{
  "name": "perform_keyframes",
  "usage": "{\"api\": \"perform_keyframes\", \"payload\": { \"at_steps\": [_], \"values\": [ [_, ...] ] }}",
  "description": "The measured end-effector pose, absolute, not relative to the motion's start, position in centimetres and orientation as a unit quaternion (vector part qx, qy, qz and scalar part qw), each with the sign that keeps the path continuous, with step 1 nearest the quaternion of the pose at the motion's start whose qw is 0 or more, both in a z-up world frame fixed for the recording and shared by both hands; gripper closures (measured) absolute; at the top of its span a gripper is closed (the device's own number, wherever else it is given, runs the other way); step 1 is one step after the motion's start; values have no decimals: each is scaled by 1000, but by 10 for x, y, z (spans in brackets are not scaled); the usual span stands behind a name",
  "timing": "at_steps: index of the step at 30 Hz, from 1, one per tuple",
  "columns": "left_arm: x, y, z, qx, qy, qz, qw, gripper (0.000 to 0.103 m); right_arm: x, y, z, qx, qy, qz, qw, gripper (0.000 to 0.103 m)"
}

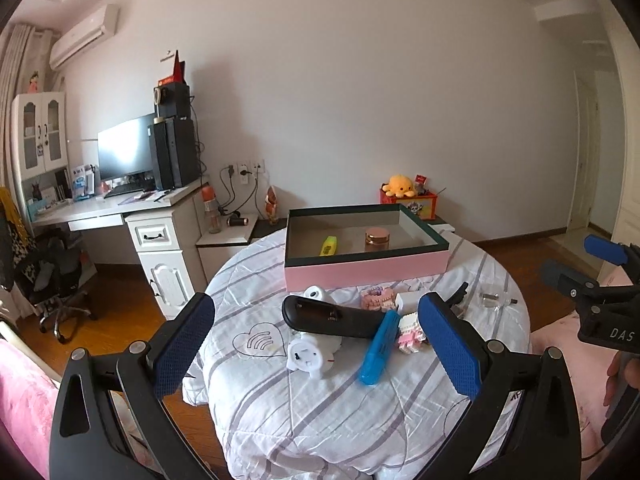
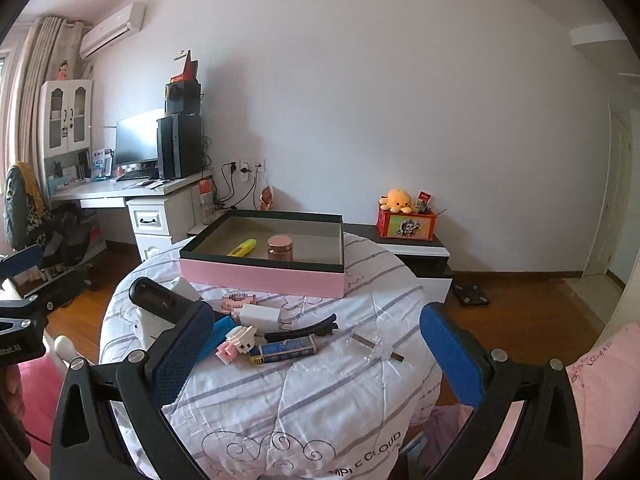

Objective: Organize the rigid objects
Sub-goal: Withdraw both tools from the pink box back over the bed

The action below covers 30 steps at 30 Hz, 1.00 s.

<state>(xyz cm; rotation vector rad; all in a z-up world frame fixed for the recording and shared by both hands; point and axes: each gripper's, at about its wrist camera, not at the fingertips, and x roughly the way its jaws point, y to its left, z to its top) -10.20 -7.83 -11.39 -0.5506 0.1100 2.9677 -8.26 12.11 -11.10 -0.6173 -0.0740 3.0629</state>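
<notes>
Covering round table, striped quilt point(image 2: 304, 392) — both tools point(image 1: 316, 344) point(image 2: 316, 344) agape, empty — white wall point(image 1: 360, 100) behind.

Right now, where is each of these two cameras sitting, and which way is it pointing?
Left wrist view: sits on the left tongs, looking forward across the round table at the pink box and the wall; its own open blue pads frame the view, with the right tongs and a hand at the right edge.
Right wrist view: sits on the right tongs, facing the same way from further right; its open pads show, the left tongs at the left edge.
Shared: table, pink box, yellow highlighter, copper jar.
</notes>
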Motion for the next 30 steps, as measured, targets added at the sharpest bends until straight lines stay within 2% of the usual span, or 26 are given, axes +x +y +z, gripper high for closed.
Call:
{"api": "perform_keyframes", "payload": {
  "at_steps": [19, 30],
  "values": [
    [-118, -80, -145, -211, 41, 975, 66, 0, -96, 125, -141, -227, -17, 974, 7, 0],
    [-145, -77, -182, -254, 37, 963, 76, 0, -125, 137, -183, -279, -9, 960, 15, 0]
  ]
}}
